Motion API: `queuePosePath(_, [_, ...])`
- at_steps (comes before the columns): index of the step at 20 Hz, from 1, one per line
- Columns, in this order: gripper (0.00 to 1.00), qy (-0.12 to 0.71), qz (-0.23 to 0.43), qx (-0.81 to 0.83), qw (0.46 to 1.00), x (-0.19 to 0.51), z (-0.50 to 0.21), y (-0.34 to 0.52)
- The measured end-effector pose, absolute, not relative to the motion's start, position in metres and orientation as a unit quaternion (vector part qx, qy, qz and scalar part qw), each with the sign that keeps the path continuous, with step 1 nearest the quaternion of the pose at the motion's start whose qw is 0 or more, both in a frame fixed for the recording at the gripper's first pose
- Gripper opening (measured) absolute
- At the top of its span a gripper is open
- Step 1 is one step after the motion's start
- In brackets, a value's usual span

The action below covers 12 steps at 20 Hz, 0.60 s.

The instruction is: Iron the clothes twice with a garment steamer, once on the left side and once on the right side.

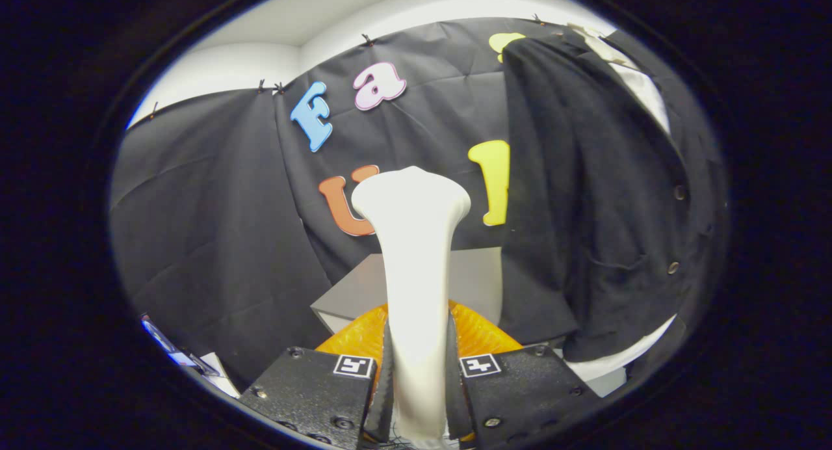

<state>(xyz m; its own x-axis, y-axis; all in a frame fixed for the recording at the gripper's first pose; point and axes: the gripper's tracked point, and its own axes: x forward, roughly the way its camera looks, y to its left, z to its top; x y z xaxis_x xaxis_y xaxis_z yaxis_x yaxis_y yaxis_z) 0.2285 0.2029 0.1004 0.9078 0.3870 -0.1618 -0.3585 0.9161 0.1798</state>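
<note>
Garment steamer stood upright between fingers of tool, both pressed on its handle; head well short of dark shirt hanging off to right; steamer in hand, both passes seemingly remained; grey desk beyond.

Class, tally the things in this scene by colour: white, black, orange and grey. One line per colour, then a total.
White: 1, the garment steamer held between the fingers
Black: 1, the hanging jacket
Orange: 1, the base
Grey: 1, the box
Total: 4
</note>
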Motion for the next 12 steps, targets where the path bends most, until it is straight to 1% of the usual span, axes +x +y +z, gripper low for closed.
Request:
queuePosePath(5, [0.35,0.080,0.144,0.081,0.983,0.165,0.096,0.128])
queuePosePath(12, [0.35,0.046,0.048,0.077,0.995,0.124,0.101,0.019])
